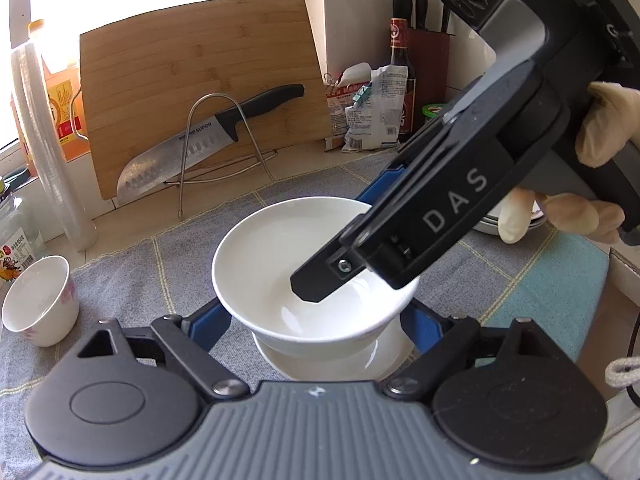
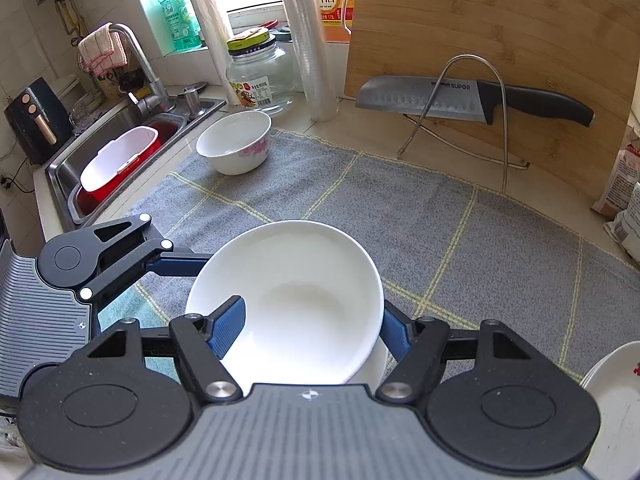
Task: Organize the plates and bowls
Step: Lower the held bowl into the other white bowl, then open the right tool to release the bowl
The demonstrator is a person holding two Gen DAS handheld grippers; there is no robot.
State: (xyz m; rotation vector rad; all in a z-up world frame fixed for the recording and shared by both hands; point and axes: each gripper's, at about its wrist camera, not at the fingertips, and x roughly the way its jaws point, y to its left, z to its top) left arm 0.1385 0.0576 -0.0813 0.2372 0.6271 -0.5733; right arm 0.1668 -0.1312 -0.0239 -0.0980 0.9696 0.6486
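White bowl [image 2: 296, 300]: plain, deep, empty, tilted; sits over a second white dish [image 1: 332, 360] whose rim shows beneath it, both near the front of a grey checked cloth [image 2: 420, 216].

Right gripper [image 2: 310, 326]: one blue finger [image 2: 228, 326] lies inside the bowl against its wall, the other outside; jaws narrowed onto the rim and gripping it. A gloved hand [image 1: 600, 128] holds the gripper's body.

Left gripper [image 1: 316, 320]: jaws wide, one blue finger either side of the bowl's lower body; whether the pads press it I cannot tell.

Floral bowl [image 2: 236, 142]: white with pink pattern, upright, far left edge of the cloth, well apart from the white bowl.

Stacked plates [image 2: 616, 392]: white, near right, partly out of frame.

Cutting board [image 2: 500, 52]: bamboo, leaning upright at the far side. Knife [image 2: 460, 98]: black handle, resting across a wire stand [image 2: 472, 112] in front of the board.

Glass jar [image 2: 260, 72]: yellow lid, far left, beside a roll of plastic film [image 2: 308, 40].

Sink [image 2: 120, 160]: far left, holding a red and white container [image 2: 120, 162].
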